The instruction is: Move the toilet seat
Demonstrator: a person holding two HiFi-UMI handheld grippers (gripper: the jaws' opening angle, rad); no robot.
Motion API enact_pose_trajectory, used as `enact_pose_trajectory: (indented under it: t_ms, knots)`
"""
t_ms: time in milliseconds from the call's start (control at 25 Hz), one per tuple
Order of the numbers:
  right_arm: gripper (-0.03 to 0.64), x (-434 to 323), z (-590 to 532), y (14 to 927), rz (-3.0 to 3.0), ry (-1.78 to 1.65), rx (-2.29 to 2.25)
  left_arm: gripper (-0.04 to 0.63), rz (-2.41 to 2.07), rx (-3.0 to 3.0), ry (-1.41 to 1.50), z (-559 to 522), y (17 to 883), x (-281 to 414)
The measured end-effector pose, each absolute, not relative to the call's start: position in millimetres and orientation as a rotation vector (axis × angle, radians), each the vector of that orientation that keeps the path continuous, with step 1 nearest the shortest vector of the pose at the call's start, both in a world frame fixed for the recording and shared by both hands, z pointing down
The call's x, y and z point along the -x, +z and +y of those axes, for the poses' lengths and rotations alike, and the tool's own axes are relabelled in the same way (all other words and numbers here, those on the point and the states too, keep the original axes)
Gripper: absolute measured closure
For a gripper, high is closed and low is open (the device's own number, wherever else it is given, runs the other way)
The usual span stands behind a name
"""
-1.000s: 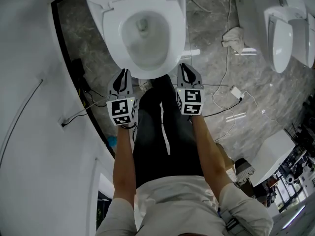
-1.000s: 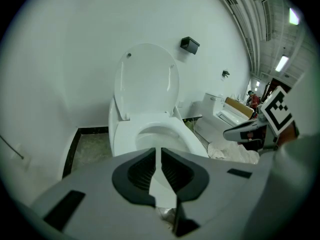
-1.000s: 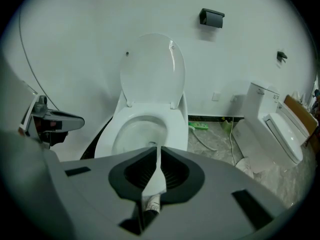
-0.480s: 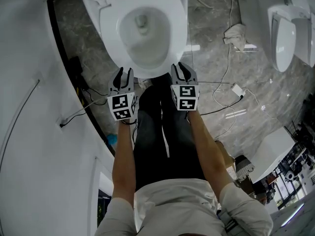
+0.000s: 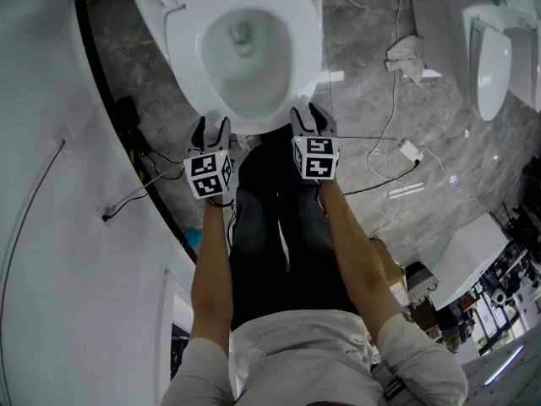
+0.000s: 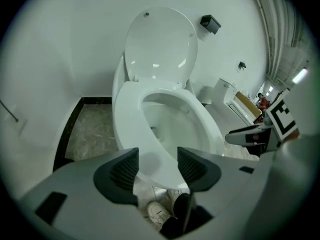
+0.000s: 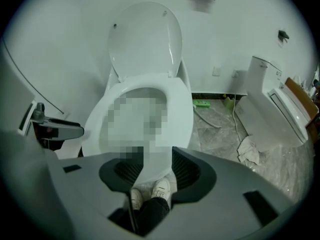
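The white toilet seat (image 5: 308, 53) lies flat on the bowl, with the lid (image 6: 160, 44) standing up behind it. My left gripper (image 5: 209, 128) is at the seat's front left edge and my right gripper (image 5: 310, 114) at its front right edge. Both have just been opening their jaws. In the left gripper view the seat's (image 6: 127, 119) front rim shows between the left gripper's (image 6: 156, 166) spread pads with gaps on both sides. The right gripper (image 7: 152, 171) straddles the thin front rim of the seat (image 7: 177, 114), and its pads do not press on it.
The person's legs in black trousers (image 5: 275, 227) stand right before the bowl, white shoes (image 7: 160, 189) below the jaws. A white wall (image 5: 51, 184) closes the left. On the marble floor to the right lie cables (image 5: 380, 155), a rag (image 5: 406, 53) and a second toilet (image 5: 494, 57).
Both grippers have come closer to the front rim of the seat. Their jaws, closed together before, now stand apart.
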State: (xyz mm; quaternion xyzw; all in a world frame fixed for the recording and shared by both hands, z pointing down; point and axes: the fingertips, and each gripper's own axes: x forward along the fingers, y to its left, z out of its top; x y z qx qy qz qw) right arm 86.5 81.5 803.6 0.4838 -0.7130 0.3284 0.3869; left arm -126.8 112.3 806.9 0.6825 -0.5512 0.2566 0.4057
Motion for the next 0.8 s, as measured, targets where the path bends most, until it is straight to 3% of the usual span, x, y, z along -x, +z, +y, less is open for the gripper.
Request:
enact_pose_trajectory:
  t_ms: [360, 600, 800]
  knots:
    - [0.341, -90, 89, 831, -1.779, 0.977, -1.207, 0.232, -1.321, -1.635, 0.621, 119, 834, 122]
    - [0.258, -86, 93, 847, -1.785, 1.086, -1.181, 0.195, -1.316, -1.585, 0.621, 120, 849, 123]
    - [0.249, -87, 91, 850, -1.793, 1.125, -1.175, 0.19, -1.292, -1.567, 0.627, 118, 855, 119]
